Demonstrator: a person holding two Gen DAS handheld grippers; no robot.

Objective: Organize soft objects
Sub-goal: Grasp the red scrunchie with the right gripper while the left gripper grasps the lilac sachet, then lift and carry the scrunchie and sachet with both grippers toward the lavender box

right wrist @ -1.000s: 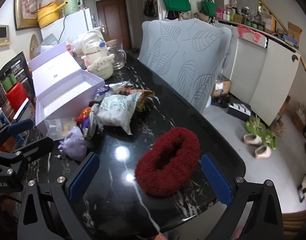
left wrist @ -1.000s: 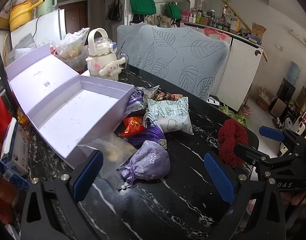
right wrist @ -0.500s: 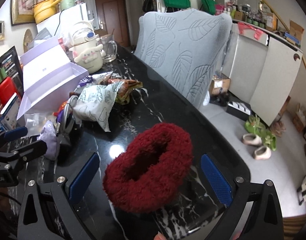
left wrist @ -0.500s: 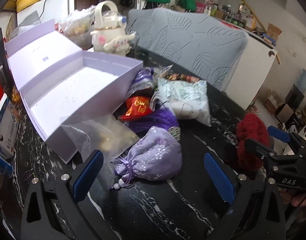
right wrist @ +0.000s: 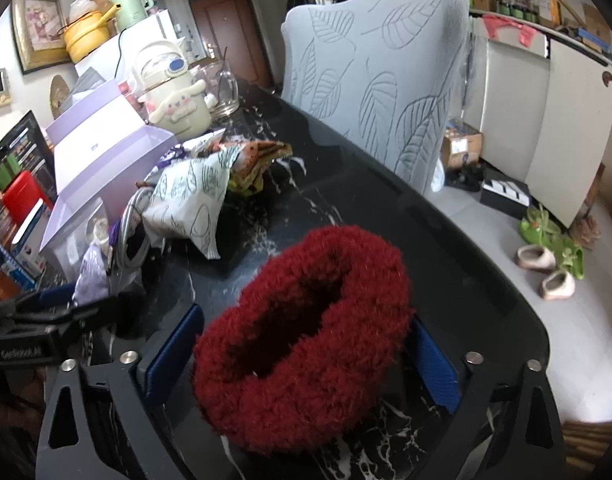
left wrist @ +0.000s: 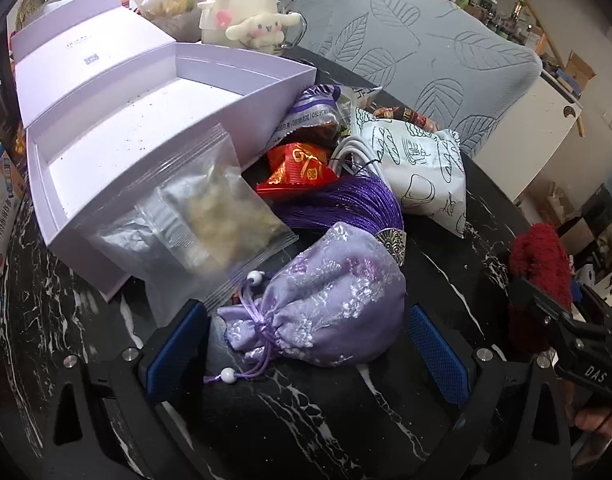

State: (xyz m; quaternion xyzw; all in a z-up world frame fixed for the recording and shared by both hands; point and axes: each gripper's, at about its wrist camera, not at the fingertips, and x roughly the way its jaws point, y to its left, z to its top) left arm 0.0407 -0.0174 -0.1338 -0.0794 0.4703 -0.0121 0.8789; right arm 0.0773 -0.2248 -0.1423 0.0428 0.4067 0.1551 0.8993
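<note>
While the lilac drawstring pouch point(left wrist: 330, 300) lies on the black tabletop point(left wrist: 386, 432) between the left gripper's point(left wrist: 306, 354) spread fingers, the right gripper's point(right wrist: 302, 350) fingers bracket the red fuzzy ring point(right wrist: 302, 336) near the tabletop's edge, contact unclear.

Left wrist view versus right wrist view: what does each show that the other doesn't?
Left only: the red packet, purple tassel and the box's bare inside. Right only: the scrunchie's dark hollow, the shoes on the floor and the door. Both: lilac pouch between the open left gripper fingers, red scrunchie between the open right gripper fingers, purple box.
</note>
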